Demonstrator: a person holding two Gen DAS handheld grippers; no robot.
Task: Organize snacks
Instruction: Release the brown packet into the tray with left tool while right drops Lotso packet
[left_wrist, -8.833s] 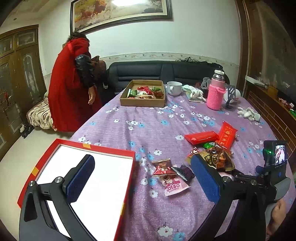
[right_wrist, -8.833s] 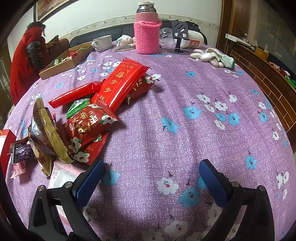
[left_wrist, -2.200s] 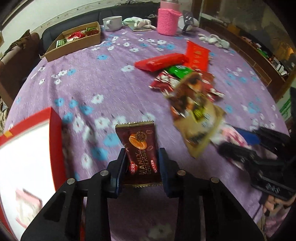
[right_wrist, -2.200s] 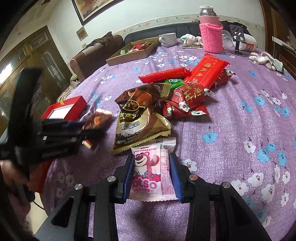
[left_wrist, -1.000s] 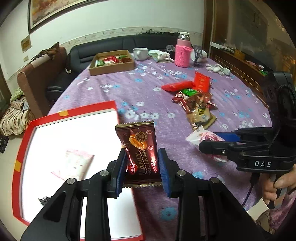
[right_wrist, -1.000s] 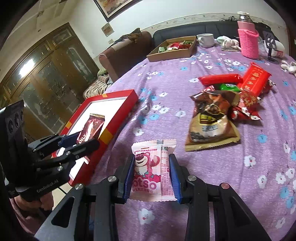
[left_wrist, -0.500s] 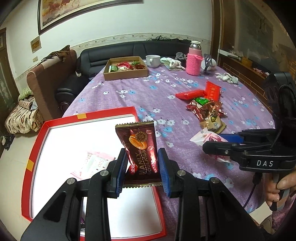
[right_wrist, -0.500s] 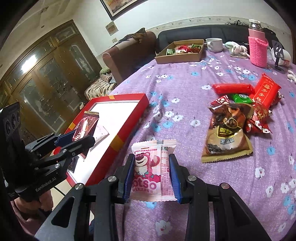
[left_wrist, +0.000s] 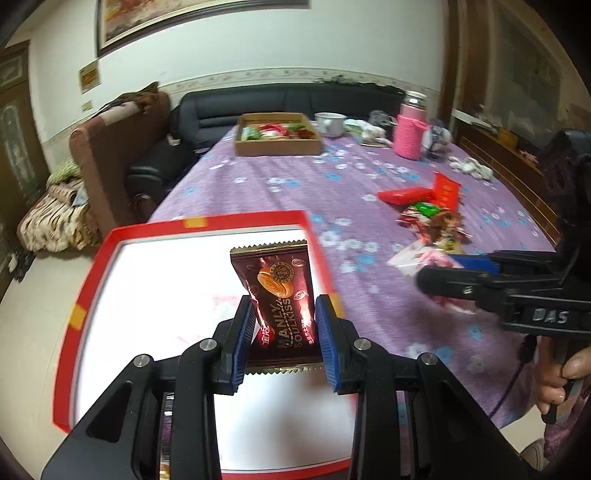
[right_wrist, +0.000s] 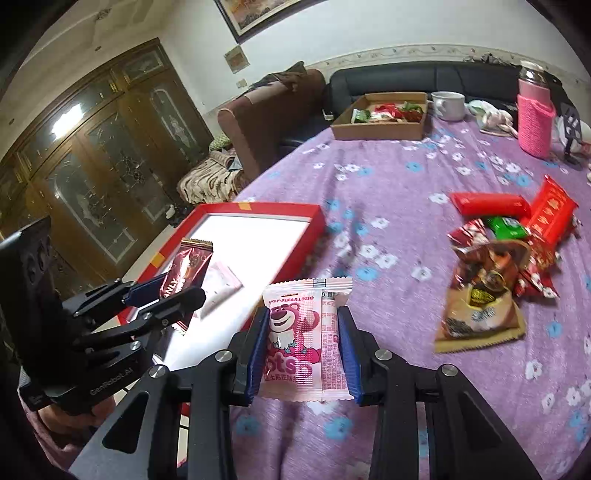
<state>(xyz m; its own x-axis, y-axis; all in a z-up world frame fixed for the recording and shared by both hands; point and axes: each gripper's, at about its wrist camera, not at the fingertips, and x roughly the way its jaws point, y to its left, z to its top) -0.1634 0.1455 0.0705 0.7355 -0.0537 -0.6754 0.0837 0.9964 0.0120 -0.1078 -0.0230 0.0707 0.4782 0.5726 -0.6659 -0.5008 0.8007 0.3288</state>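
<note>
Both grippers have swung from the snack pile (right_wrist: 495, 280) to the red tray (left_wrist: 207, 221) on the desk, left gripper (left_wrist: 282, 332) clamping the brown packet (left_wrist: 282, 302) above it, right gripper (right_wrist: 303, 350) clamping the pink packet (right_wrist: 306, 339) beside it.

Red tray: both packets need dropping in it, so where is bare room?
The red tray has one pale pink packet near its middle; its white floor toward the far rim and near the right wall is bare. The snack pile on the cloth is crowded.
</note>
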